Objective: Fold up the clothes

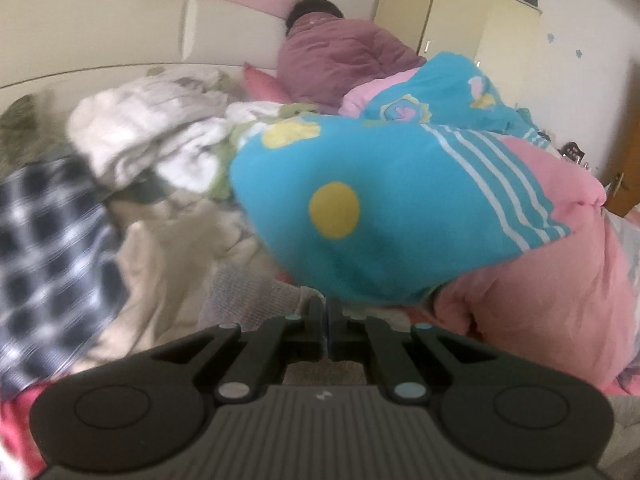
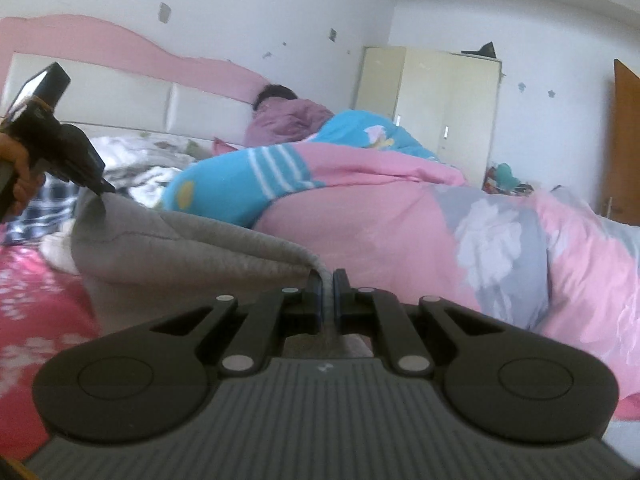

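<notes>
The right gripper [image 2: 328, 280] is clamped on one edge of a grey knit garment [image 2: 168, 248], the fabric pinched between its pads with no gap showing. The left gripper [image 2: 105, 189], carried in a hand [image 2: 18, 178], is closed on the opposite edge of the same garment, as the right wrist view shows. In its own view the left gripper's jaws stand together, with grey cloth beneath them.

The garment is stretched between the two grips and lifted off the red floral bedcover [image 2: 36, 300], sagging in the middle. Both views are motion-blurred at the left.

Beyond it lies a heaped blue and pink quilt [image 2: 380, 200]. A person [image 2: 288, 116] lies at the headboard end. A pile of unfolded clothes [image 1: 152, 128], including a dark checked item [image 1: 48, 248], sits to the left.

Judgement: the fold is in its early stage, the piece still held up for spreading.

Risks noted:
- Both grips take only the very edge, so a sharp pull could slip the knit free and drop one side.
- The sagging middle may crease or double under when laid down.
- The quilt bulges close by, so the garment could drape against it and land crooked.
- Little flat bedcover is visible for laying it out.
</notes>
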The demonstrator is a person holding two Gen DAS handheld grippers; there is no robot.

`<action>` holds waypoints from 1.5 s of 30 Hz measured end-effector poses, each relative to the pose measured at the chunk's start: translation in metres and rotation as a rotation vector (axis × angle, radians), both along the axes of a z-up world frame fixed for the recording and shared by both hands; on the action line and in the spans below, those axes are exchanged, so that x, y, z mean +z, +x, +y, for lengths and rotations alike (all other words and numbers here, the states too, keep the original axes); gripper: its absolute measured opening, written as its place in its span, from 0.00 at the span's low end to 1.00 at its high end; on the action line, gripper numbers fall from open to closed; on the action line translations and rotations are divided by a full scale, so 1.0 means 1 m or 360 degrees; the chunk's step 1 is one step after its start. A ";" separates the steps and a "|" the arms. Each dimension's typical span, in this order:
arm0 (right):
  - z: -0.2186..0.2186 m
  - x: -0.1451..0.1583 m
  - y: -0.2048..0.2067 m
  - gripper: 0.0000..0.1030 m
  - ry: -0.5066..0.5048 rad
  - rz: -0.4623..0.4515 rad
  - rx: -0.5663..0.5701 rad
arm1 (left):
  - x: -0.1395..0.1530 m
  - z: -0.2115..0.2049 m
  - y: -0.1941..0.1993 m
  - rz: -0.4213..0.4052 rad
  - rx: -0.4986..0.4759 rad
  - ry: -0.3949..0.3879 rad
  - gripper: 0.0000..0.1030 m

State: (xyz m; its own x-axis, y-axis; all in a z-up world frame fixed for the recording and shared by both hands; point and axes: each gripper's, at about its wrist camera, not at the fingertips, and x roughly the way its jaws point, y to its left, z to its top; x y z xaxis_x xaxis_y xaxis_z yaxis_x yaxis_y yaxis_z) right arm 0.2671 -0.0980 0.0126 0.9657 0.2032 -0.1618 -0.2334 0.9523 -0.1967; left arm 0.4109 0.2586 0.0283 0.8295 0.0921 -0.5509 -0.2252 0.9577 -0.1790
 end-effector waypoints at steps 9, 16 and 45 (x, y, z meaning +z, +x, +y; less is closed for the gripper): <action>-0.013 -0.038 0.075 0.04 0.0011 0.0166 -0.0106 | -0.050 -0.011 0.064 0.0105 -0.0087 0.0016 0.04; -0.029 -0.087 0.119 0.04 0.0110 0.0421 -0.0145 | -0.061 0.007 0.049 0.0097 -0.0020 0.0008 0.54; -0.064 -0.114 -0.049 0.62 0.1382 0.1036 -0.0068 | -0.061 0.061 -0.090 0.0416 0.0128 -0.0927 0.58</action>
